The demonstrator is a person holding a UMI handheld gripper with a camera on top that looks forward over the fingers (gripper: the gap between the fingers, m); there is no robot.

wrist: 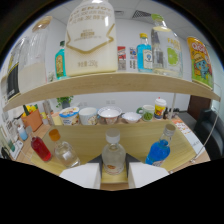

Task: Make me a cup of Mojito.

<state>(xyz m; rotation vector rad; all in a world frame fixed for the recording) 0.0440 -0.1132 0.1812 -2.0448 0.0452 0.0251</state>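
A clear bottle with a white cap [113, 154], holding pale liquid with an orange tint at its base, stands upright on the wooden counter [85, 142]. It sits between the tips of my gripper [114, 172], with the white fingers [82, 175] flanking it on either side. Narrow gaps show beside the bottle, so the gripper is open around it. Just right of the fingers leans a blue bottle with a white cap [159, 149]. To the left are a clear bottle with an orange cap [62, 147] and a red bottle [41, 148].
Behind the bottles a low shelf [100, 128] carries several bowls and cups [109, 114] and a green mug [146, 113]. The upper shelf [115, 82] holds a big white container [91, 40], a blue bottle [144, 52], a green-labelled bottle [166, 50] and a yellow can [201, 62].
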